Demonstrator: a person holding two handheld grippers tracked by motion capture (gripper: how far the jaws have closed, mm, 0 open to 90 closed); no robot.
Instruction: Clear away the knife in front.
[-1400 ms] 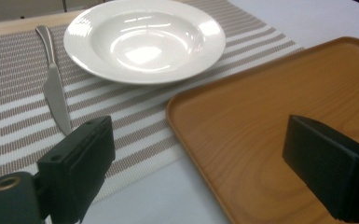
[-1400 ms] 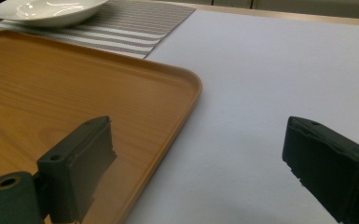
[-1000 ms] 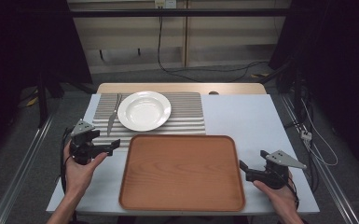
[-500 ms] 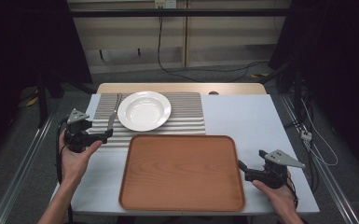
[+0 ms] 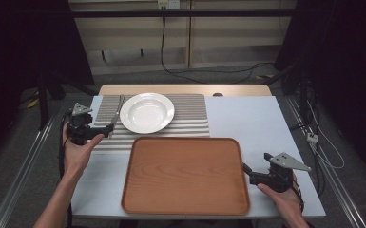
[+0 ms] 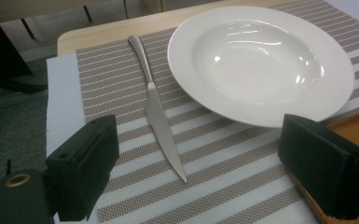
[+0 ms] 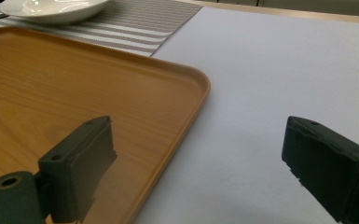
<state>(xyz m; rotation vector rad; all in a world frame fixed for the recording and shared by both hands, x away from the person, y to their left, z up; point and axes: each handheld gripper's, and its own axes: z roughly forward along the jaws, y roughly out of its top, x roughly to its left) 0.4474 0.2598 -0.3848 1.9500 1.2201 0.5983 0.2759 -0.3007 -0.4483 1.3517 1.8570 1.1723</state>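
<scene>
From my remote station, I take the wooden tray (image 5: 185, 175) as landmark. Far-left of it, my left gripper (image 5: 105, 128) hovers over the striped placemat (image 5: 190, 118), jaws spread wide and empty. In the left gripper view those jaws frame the blade tip of a silver knife (image 6: 156, 105), which lies on the placemat just left of the white plate (image 6: 261, 60). I see the plate sitting on the placemat beyond the tray's far edge, near its left half. At the tray's right edge, my right gripper (image 5: 247, 172) rests low by the near corner, jaws wide and empty; in the right gripper view one jaw stands over the tray's rim, the other over the pale tabletop (image 7: 279, 70).
</scene>
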